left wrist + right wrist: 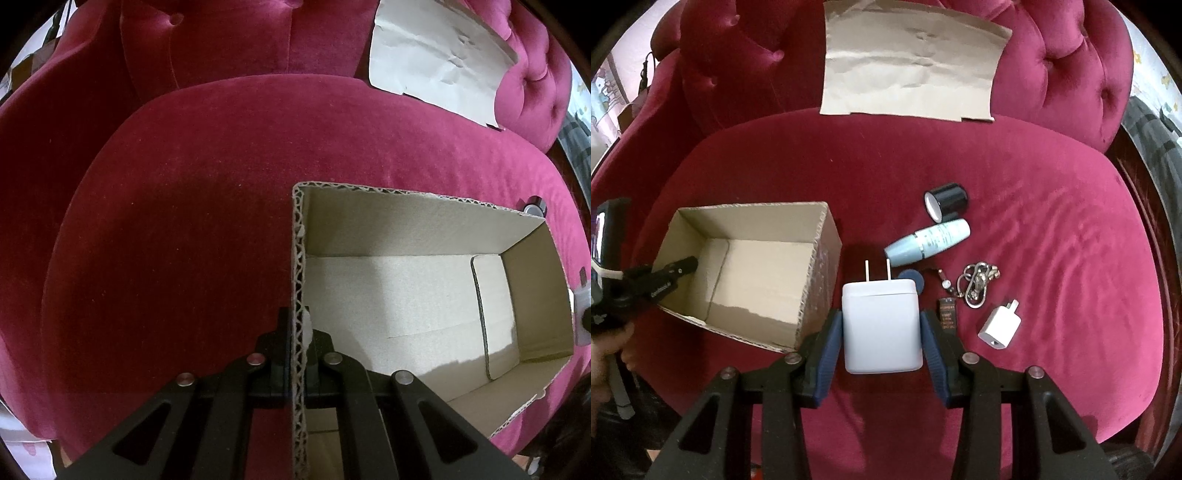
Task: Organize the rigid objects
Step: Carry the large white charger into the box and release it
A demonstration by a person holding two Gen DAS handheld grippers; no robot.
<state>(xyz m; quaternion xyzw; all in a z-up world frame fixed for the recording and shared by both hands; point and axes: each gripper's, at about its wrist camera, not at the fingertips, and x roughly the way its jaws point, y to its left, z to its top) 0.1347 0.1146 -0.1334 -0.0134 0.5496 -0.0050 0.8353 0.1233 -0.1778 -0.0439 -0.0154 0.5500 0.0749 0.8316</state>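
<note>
Both grippers angled steeply down over the red velvet seat (1034, 240).

The left gripper (298, 354) is clamped on the cardboard box (406, 295) wall. The right gripper (882, 332) pinches the white charger (881, 326), prongs pointing away, beside the box.

Black right gripper (882, 332) with blue ribbed pads (827, 347) (silver screws).

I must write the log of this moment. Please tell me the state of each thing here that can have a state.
Cardboard box: open, nothing inside.
Left gripper: shut on the box wall.
Right gripper: shut on the large white charger, prongs pointing away.
Small white charger: lying on the cushion.
Pale blue bottle: lying on its side.
Black cap: on its side.
</note>
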